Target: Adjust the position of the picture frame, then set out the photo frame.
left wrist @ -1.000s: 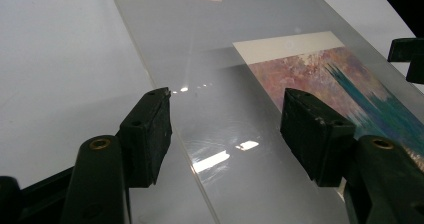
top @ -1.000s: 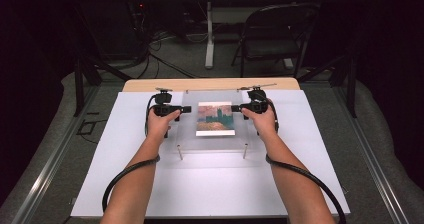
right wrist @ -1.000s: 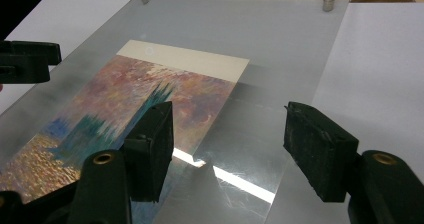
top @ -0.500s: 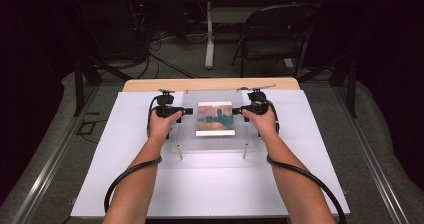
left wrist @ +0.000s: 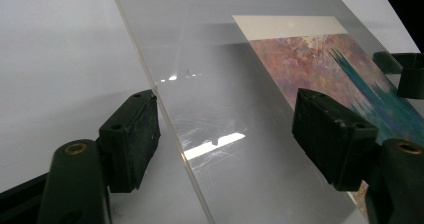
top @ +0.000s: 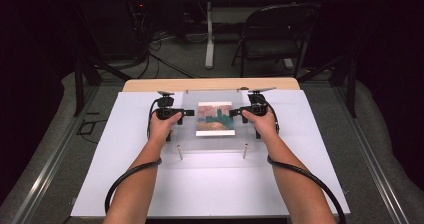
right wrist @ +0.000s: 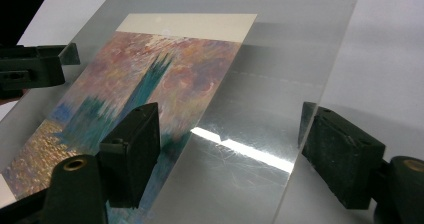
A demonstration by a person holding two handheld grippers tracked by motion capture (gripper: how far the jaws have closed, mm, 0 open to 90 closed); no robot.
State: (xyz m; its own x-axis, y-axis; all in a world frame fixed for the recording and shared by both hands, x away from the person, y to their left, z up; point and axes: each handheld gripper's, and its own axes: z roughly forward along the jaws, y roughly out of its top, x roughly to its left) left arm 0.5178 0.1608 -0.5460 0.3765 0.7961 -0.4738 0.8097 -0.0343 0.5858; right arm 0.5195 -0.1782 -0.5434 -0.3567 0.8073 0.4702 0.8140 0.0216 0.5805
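Clear sheet lies flat mid-bench, on a white board covering the bench; a print of a teal tower on a pink-orange sky sits under it, centre, white margin at 12 and 6. Two small pegs stand at the sheet's near edge, roughly 7 and 5 of the print. Left gripper at the sheet's 9 o'clock edge, right gripper at the 3 o'clock edge, pointing at each other across the print. Left jaws have just been opening and stand wide: in the left gripper view the sheet edge runs between them, one jaw on either side, neither pad pressing it. Right jaws likewise just opened, wide: in the right gripper view the sheet edge passes between them with a gap on each side, no grip. Each gripper view shows the other gripper's jaws at the far edge of the print. Chair and cables on the floor behind the bench, 12 o'clock.
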